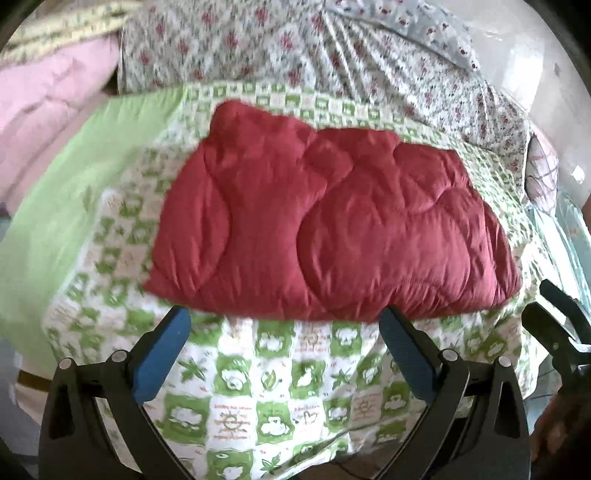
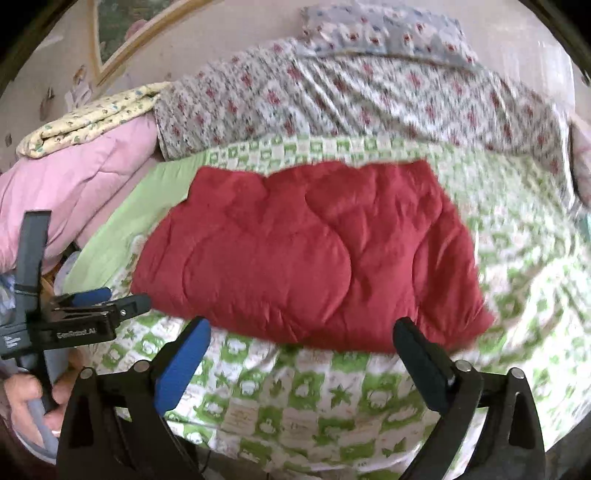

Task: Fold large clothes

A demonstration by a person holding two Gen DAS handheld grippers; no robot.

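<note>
I counted one red quilted garment (image 1: 328, 225), folded, lying on the green-checked bedspread (image 1: 258, 391) just beyond both grippers. My left gripper (image 1: 284, 354) and right gripper (image 2: 303, 365) each had their fingers spread apart, gripping nothing. Only the right view showed a framed picture (image 2: 122, 33) far left and my hand (image 2: 29, 402) holding the left gripper.

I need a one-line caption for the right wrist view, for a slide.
Folded red quilted garment lying on a green-and-white checked sheet, with the open right tool empty in front of it.
</note>
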